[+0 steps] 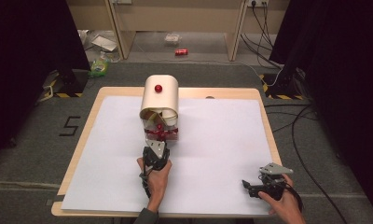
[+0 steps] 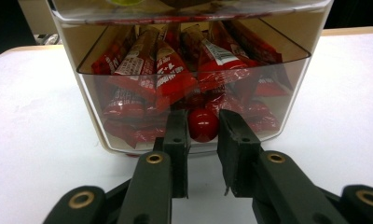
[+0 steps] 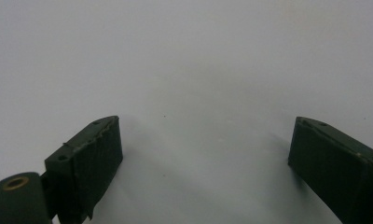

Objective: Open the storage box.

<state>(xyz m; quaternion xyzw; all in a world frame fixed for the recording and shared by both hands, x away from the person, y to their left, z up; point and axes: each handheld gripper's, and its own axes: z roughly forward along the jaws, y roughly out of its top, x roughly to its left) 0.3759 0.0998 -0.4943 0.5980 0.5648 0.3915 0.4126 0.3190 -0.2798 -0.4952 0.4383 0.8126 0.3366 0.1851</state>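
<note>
Left gripper view: my left gripper [image 2: 203, 128] straddles the red knob [image 2: 203, 125] low on the clear snack bin [image 2: 296, 93], jaws apparently just touching, grip unconfirmed. Right gripper [image 1: 264, 184] rests released, well apart, right.

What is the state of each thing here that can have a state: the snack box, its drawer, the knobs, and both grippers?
Snack box: upright on the white sheet, rounded lid down.
Lower clear drawer: holds red snack packets; whether it is pulled out, cannot tell.
Red drawer knob: between the left gripper's jaws; contact unclear.
Red top knob: untouched.
Left gripper: at the drawer knob, jaws narrowly apart.
Right gripper: jaws wide open, holding nothing, over the sheet.
</note>
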